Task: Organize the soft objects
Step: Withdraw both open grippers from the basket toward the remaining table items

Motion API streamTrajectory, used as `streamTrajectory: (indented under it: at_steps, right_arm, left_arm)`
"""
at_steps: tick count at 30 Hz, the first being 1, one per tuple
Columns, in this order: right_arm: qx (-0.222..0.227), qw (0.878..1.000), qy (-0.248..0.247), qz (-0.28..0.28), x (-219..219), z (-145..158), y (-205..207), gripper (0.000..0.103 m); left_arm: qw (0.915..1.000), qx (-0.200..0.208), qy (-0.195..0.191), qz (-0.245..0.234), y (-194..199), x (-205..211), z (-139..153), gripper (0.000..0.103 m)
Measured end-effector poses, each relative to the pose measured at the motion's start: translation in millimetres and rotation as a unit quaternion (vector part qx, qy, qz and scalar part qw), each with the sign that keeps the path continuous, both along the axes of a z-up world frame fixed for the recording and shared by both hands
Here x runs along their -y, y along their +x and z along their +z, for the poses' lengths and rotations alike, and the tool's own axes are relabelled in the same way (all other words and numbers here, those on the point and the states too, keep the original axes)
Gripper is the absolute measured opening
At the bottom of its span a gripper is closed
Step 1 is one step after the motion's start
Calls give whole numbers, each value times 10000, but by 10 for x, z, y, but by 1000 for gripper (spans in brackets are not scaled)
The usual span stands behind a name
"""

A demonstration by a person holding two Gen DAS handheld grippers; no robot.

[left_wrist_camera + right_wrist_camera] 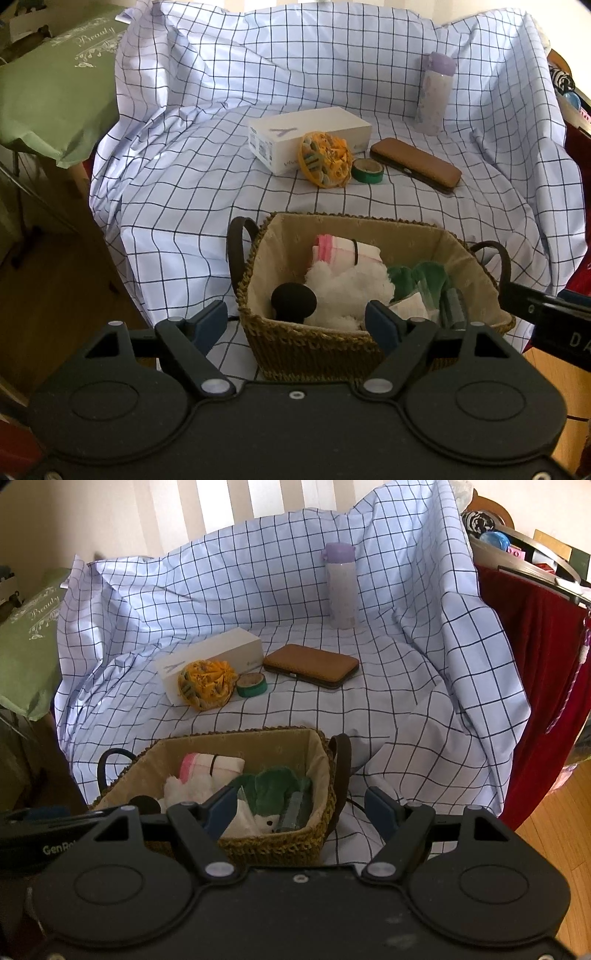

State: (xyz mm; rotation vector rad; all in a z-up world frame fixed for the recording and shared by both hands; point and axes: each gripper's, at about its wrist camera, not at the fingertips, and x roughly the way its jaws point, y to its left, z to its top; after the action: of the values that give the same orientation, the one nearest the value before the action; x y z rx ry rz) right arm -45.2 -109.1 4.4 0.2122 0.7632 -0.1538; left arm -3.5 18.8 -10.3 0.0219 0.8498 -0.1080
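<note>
One woven basket point(314, 347), one yellow pouch point(325, 158), two empty, parted grippers point(295, 317)

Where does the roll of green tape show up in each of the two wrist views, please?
Left wrist view: the green tape lies right of centre, upper middle, between the yellow cloth bundle and the brown case.
Right wrist view: the green tape lies left of centre, between the same two things.
Shared landmark: the white box behind the bundle.
</note>
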Motion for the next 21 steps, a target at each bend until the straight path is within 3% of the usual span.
streamTrajectory:
  at_steps: [21]
  right_arm:
    - [-440, 9990, -13, -25, 100, -56, 443, 77]
  left_arm:
    - [9996, -250, 101, -127, 289, 12, 59, 78]
